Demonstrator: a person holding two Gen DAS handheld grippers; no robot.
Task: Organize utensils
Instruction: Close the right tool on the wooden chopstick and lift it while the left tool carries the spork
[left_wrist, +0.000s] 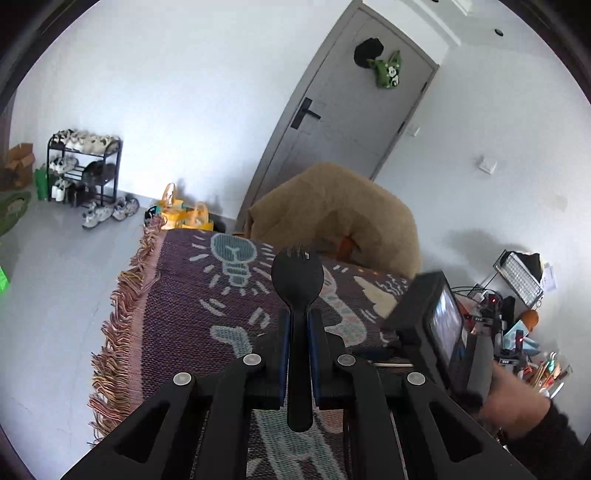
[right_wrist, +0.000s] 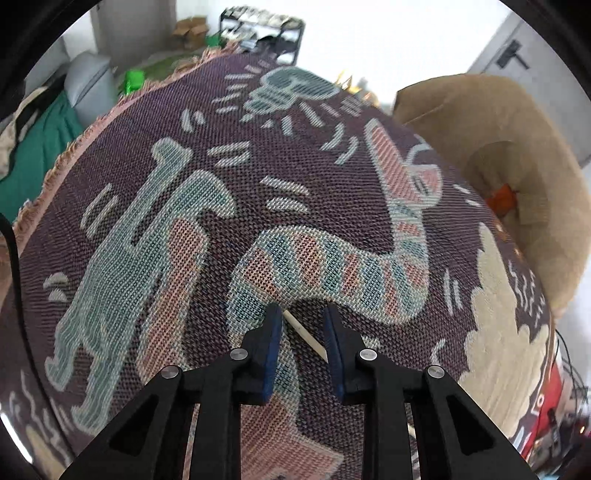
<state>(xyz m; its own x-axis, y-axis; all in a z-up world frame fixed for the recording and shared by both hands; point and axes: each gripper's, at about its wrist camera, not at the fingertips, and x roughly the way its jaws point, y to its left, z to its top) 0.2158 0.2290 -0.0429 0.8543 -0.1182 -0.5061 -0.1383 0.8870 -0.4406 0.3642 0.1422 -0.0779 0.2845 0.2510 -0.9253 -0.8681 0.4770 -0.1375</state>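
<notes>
Left wrist view: we see our left gripper (left_wrist: 298, 321) with its jaws clamped on a black spork (left_wrist: 297, 280), handle toward us, head pointing to twelve o'clock above the patterned woven cloth (left_wrist: 184, 295) on the worktop. Right wrist view: our right gripper (right_wrist: 302, 314) holds its jaws narrowly apart around a thin pale stick (right_wrist: 306, 336) lying slantwise on the cloth; we cannot tell whether they grip it.
</notes>
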